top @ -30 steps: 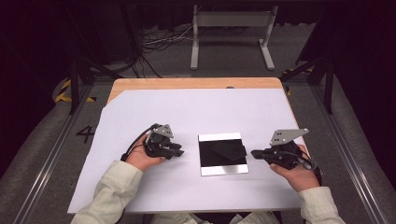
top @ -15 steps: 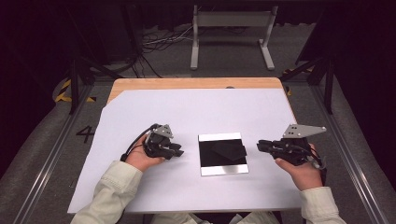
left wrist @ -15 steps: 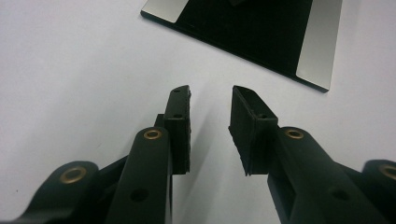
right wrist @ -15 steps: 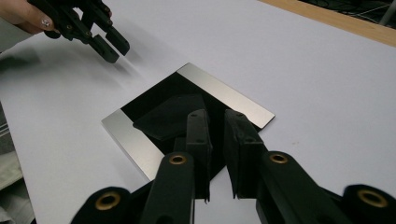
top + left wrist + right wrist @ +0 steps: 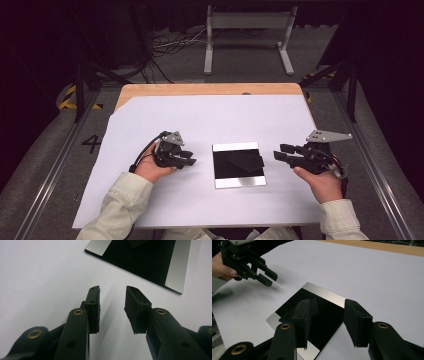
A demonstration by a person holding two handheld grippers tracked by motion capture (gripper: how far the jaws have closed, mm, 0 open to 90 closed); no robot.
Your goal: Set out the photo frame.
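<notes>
A flat square plate [image 5: 239, 182] with silver edges and a black middle lies on the white sheet between my two grippers. A small dark piece [image 5: 245, 161] rests on its black part; what it is cannot be made out. My left gripper [image 5: 192, 158] sits on the sheet just left of the plate, open, and its own view shows an empty gap [image 5: 112, 293] with the plate [image 5: 175, 270] ahead. To the plate's right my right gripper [image 5: 276, 152] is open and apart from it. Its jaws [image 5: 327, 312] hover over the plate's near edge [image 5: 324, 293], holding nothing.
The white sheet [image 5: 210, 120] covers most of a wooden table [image 5: 200, 89]. A metal stand [image 5: 247, 30] and cables lie on the floor behind, and black frame struts flank the table. My left gripper [image 5: 265, 276] also appears far left in the right gripper view.
My right gripper has shifted slightly right and farther up the table, away from the plate's edge. The left gripper and the plate have stayed put.
</notes>
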